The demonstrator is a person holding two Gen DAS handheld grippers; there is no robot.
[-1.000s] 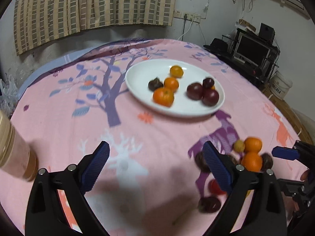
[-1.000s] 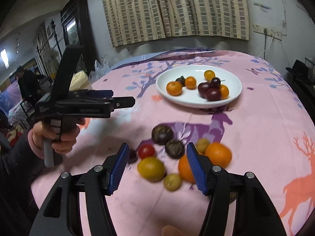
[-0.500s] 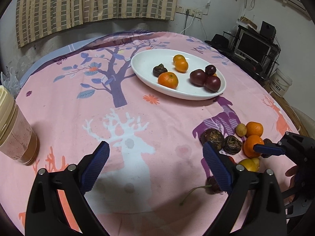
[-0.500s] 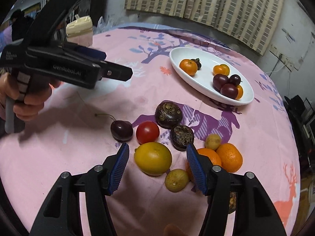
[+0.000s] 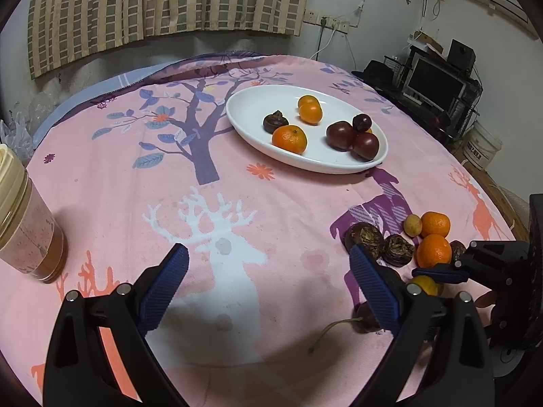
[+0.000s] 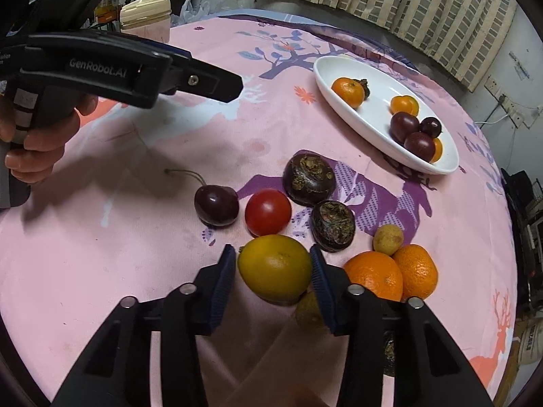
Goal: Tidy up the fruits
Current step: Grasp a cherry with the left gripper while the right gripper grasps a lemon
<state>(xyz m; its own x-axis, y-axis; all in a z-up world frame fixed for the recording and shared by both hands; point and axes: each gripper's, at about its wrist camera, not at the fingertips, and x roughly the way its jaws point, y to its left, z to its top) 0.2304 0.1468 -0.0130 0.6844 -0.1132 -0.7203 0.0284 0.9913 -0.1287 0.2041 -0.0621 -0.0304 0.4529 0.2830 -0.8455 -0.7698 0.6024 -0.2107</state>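
My right gripper (image 6: 274,271) is shut on a yellow-green citrus fruit (image 6: 275,267), both pads against its sides, low over the pink cloth. Around it lie a dark cherry (image 6: 216,205), a red tomato (image 6: 268,211), two dark water chestnuts (image 6: 308,178), a small yellow fruit (image 6: 388,239) and two oranges (image 6: 373,275). A white oval plate (image 6: 373,115) farther back holds oranges, dark plums and a chestnut. My left gripper (image 5: 268,281) is open and empty above the cloth, left of the loose fruit (image 5: 431,249). The plate (image 5: 251,108) is also in the left wrist view.
A lidded jar of brown liquid (image 5: 23,224) stands at the table's left edge; it also shows in the right wrist view (image 6: 146,17). The round table has a pink patterned cloth (image 5: 210,210). A TV stand (image 5: 437,84) and a white bucket (image 5: 482,149) are beyond the right edge.
My right gripper has moved forward and down and closed onto the yellow-green citrus fruit. My left gripper has drawn back a little and stays open.
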